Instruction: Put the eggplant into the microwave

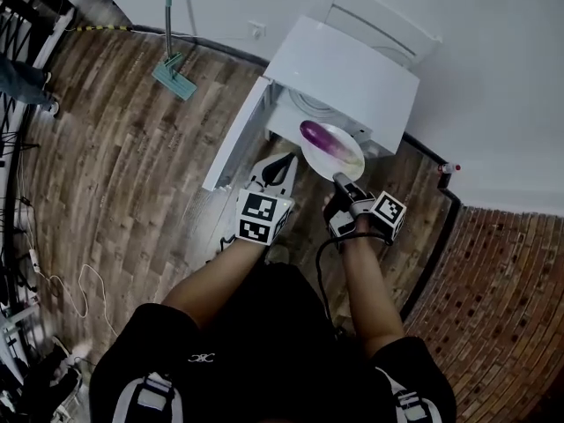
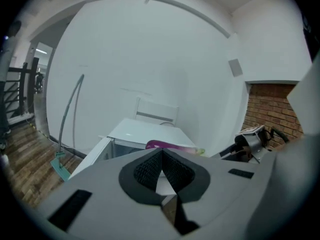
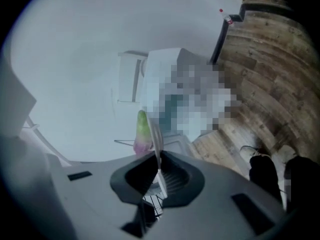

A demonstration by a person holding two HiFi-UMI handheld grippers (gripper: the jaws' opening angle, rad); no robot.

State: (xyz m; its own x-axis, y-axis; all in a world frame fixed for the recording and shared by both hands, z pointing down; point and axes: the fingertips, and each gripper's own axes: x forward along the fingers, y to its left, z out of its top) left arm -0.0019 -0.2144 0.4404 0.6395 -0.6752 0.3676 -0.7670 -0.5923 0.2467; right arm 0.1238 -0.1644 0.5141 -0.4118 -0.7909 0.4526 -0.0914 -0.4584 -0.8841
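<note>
A: While the right gripper [image 3: 158, 156] has its fingers pinched tight on the rim of the plate [image 3: 156, 134], how far along is this?

B: Not in yet. Eggplant [image 1: 322, 137] lies on that plate, held just in front of the microwave [image 1: 344, 69], door [image 1: 231, 144] swung open.

A: Left gripper [image 2: 162, 151]?

B: Fingers closed together, nothing between them, just beside the plate.

A: What's left?

B: My guess: carry the plate through the opening, set it down, let go. Only a slice of the cavity [image 1: 308, 104] shows; can't tell what's in it.
</note>
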